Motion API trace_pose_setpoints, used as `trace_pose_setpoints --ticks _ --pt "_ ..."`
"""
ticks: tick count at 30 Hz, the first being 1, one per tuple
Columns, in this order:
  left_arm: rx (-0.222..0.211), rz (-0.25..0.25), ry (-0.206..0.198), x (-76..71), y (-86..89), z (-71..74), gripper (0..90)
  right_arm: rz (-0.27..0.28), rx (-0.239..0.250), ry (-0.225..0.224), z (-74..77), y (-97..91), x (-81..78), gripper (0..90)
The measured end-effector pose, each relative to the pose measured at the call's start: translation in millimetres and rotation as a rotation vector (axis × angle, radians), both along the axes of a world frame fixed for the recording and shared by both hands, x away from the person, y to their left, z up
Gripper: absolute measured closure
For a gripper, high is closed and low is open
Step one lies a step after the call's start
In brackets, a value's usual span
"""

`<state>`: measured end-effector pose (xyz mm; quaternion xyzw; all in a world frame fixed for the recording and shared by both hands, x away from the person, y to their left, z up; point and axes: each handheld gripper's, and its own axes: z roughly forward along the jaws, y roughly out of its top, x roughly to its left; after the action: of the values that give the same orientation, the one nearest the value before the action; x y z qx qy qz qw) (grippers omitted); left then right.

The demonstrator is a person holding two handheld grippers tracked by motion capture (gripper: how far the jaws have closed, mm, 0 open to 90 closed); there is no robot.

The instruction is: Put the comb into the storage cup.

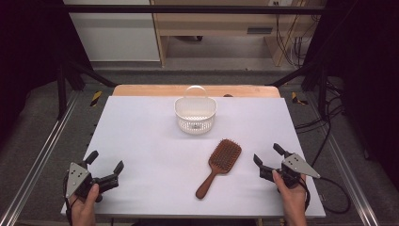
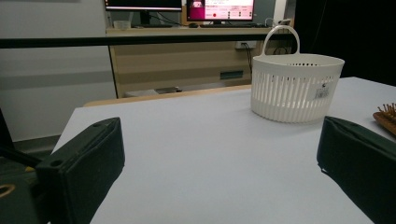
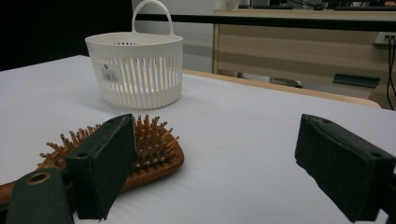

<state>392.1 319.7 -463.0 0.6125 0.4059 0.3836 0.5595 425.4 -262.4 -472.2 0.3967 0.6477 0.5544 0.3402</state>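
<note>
A brown wooden hairbrush [image 1: 219, 166] lies bristles up on the white table [image 1: 141, 141], handle toward the front edge. Beyond it, near the table's far edge, stands a white slatted basket [image 1: 195, 114] with an upright handle. My left gripper [image 1: 104, 163] rests at the front left, held by a hand, jaws wide apart with nothing between them. My right gripper [image 1: 267, 156] sits at the front right, open and empty, just right of the brush. The right gripper view has the hairbrush [image 3: 149, 154] behind the left jaw and the basket [image 3: 135, 70] farther off. The basket [image 2: 295, 86] stands ahead in the left gripper view.
A wooden strip [image 1: 195, 90] runs along the table's far edge. Metal rails [image 1: 42, 150] flank the table. Cables [image 1: 329, 122] lie on the floor at the right. A wooden cabinet [image 1: 221, 28] stands beyond the table.
</note>
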Motion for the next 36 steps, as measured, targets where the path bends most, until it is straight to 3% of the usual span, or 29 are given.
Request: trace_pose_setpoints --ticks 9,14,20,23,24,25,26,31,36 --pt "-0.002 0.006 0.005 -0.5 0.0 -0.2 1.0 -0.012 0.0 0.036 -0.7 2.3 1.1 10.3" --pt "0.001 0.004 0.008 0.0 -0.5 -0.3 1.1 -0.045 0.004 0.057 -1.0 3.0 3.5 10.2" --pt "0.006 0.0 0.007 0.3 -1.7 -0.1 1.1 -0.034 -0.003 0.058 2.4 4.7 2.0 33.8" --pt "0.007 -0.001 0.007 0.9 -2.4 -0.1 1.1 -0.023 -0.033 0.061 4.4 6.9 1.6 57.3" --pt "0.007 -0.002 0.008 1.1 -3.0 -0.3 1.1 -0.023 -0.033 0.061 4.4 6.9 1.6 57.3" --pt "0.014 -0.004 0.01 1.2 -4.1 -0.6 1.1 -0.006 -0.033 0.06 5.6 7.6 1.4 67.7" --pt "0.014 -0.004 0.01 1.2 -4.1 -0.6 1.1 -0.006 -0.033 0.06 5.6 7.6 1.4 67.7" --pt "0.013 -0.008 0.009 1.5 -4.6 -0.5 1.1 0.036 -0.077 0.099 11.2 13.1 7.1 89.3" --pt "0.01 -0.005 0.008 1.2 -4.2 -0.4 1.1 0.057 -0.099 0.136 20.8 18.7 12.8 90.0"
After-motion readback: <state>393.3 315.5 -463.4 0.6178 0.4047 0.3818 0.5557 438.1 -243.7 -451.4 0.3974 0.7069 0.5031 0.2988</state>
